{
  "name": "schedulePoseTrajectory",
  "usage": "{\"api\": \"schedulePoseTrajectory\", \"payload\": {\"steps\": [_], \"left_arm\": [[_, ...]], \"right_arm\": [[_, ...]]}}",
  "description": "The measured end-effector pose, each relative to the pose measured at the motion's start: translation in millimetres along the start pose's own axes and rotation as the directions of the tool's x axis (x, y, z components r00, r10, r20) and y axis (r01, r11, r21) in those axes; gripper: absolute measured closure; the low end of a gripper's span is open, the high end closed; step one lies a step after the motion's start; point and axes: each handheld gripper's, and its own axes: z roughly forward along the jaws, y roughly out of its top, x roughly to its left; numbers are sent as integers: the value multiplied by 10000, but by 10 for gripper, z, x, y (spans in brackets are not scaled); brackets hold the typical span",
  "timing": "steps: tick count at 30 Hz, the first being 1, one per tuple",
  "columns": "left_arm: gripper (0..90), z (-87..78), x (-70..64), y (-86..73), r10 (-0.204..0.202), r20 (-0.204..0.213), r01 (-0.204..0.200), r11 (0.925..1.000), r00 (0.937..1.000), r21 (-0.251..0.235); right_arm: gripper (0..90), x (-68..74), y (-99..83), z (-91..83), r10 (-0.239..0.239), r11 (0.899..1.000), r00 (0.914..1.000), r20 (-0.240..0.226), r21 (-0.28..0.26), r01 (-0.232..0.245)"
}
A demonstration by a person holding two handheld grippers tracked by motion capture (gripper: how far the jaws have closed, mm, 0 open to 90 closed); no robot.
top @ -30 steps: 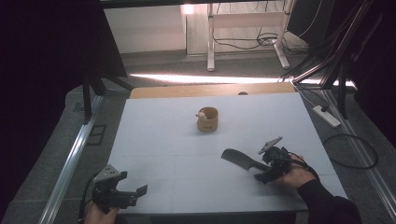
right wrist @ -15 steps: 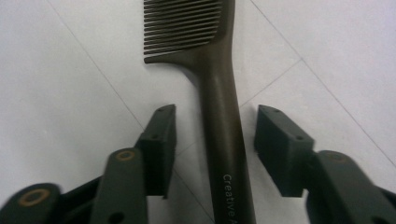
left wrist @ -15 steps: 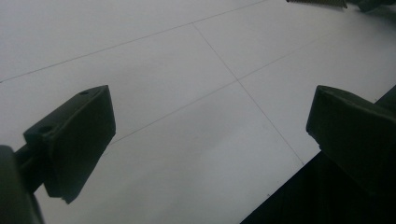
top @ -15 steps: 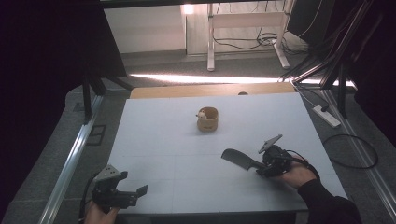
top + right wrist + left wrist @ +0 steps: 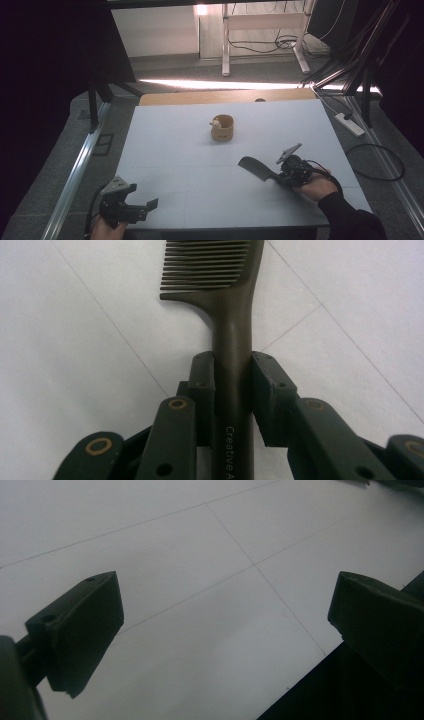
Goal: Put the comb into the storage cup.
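Both claws barely move: your right claw [image 5: 232,390] keeps pinching the comb [image 5: 227,315] handle, your left claw [image 5: 225,630] stays spread over the desk [image 5: 175,150], so the wooden cup [image 5: 222,127] remains far off.

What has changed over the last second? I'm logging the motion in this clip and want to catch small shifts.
Very little. The right tongs, shut on the comb by its handle, have crept slightly toward the person's side of the table, the comb with them. The left tongs stay open at the near edge, and the small wooden cup has not moved.
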Motion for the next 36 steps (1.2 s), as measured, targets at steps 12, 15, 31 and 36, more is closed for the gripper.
{"api": "schedulePoseTrajectory", "payload": {"steps": [12, 15, 31, 36], "left_arm": [[17, -7, 1, 0, 13, 59, -13, 10000, 10000, -65], [17, -14, -1, -1, 60, 107, -59, 9999, 9999, -93], [0, -33, -39, 60, 524, 281, -511, 9977, 9982, -442], [0, -23, -39, 110, 730, 532, -693, 9953, 9959, -683]], "right_arm": [[730, 21, -26, -16, 92, 9997, 9999, 123, -209, -90], [729, 28, -32, -47, 159, 9989, 9998, 143, -436, -153], [729, 66, -66, -246, 69, 9856, 9997, 242, -1693, -27], [729, 88, -67, -293, -82, 9801, 9994, 339, -1980, 148]]}}
